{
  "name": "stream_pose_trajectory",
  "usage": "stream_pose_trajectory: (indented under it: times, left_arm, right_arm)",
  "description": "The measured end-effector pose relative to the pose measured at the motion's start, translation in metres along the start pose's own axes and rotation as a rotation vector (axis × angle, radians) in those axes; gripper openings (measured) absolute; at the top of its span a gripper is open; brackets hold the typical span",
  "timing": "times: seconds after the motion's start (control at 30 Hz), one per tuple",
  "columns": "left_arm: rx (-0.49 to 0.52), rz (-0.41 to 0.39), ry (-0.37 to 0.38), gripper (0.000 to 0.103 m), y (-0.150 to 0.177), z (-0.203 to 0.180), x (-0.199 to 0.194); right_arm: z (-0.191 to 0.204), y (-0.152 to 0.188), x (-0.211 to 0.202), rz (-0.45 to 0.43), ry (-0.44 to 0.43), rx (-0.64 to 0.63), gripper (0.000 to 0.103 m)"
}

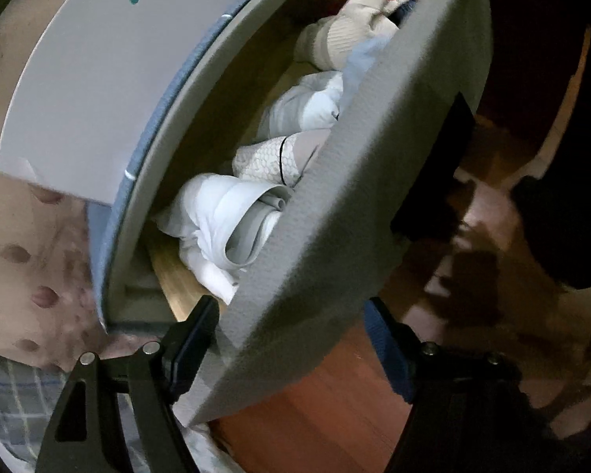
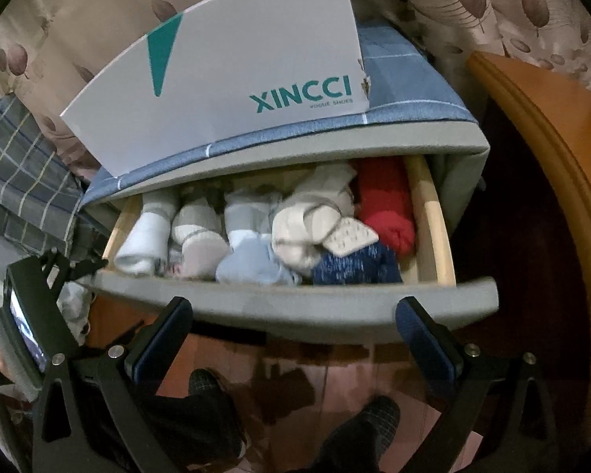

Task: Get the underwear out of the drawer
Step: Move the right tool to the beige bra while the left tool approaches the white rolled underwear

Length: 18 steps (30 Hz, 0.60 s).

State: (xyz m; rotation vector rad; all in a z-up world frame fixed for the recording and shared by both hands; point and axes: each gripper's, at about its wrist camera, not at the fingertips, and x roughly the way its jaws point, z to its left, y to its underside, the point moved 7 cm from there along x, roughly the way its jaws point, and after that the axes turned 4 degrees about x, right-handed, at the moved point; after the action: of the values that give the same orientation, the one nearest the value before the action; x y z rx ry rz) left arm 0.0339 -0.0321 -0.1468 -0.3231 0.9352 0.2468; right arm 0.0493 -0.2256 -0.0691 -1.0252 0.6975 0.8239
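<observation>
The grey drawer stands pulled open, packed with rolled garments: a white roll, a light blue one, a cream one, a navy one and a red one. My left gripper is open and straddles the drawer's grey front panel at its left end, one finger inside and one outside. A white roll lies just beyond the inner finger. My right gripper is open and empty, just in front of the drawer front.
A white XINCCI shoe box lies on the blue fabric top above the drawer. A wooden furniture edge is at the right. Plaid bedding is at the left. Feet in slippers stand on the floor below.
</observation>
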Motion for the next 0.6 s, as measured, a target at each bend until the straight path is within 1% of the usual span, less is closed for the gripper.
stream_pose_trajectory:
  times: [0.03, 0.07, 0.1, 0.27, 0.37, 0.5, 0.6]
  left_arm:
    - [-0.013, 0.01, -0.01, 0.077, 0.001, 0.002, -0.002]
    - [-0.027, 0.017, 0.01, 0.077, 0.003, 0.001, -0.004]
    - [-0.042, 0.023, 0.003, 0.077, 0.004, 0.003, -0.006]
    - [-0.059, 0.045, 0.056, 0.077, 0.011, -0.002, -0.013]
    - [-0.075, 0.056, 0.102, 0.077, 0.014, -0.001, -0.015]
    - [-0.061, 0.071, 0.135, 0.077, 0.016, -0.009, -0.019]
    - [-0.074, 0.077, 0.172, 0.077, 0.017, -0.008, -0.02]
  right_arm:
    - [0.001, 0.0, -0.002, 0.001, -0.003, -0.008, 0.102]
    - [0.001, 0.001, -0.004, 0.001, -0.002, -0.016, 0.102]
    - [0.002, 0.001, -0.005, 0.002, 0.001, -0.025, 0.102]
    - [0.004, 0.003, -0.011, 0.002, 0.004, -0.057, 0.102]
    - [0.002, 0.002, -0.017, -0.003, -0.003, -0.051, 0.102]
    - [-0.003, 0.0, -0.021, -0.006, -0.001, -0.031, 0.102]
    - [-0.007, 0.001, -0.024, -0.008, 0.006, -0.02, 0.102]
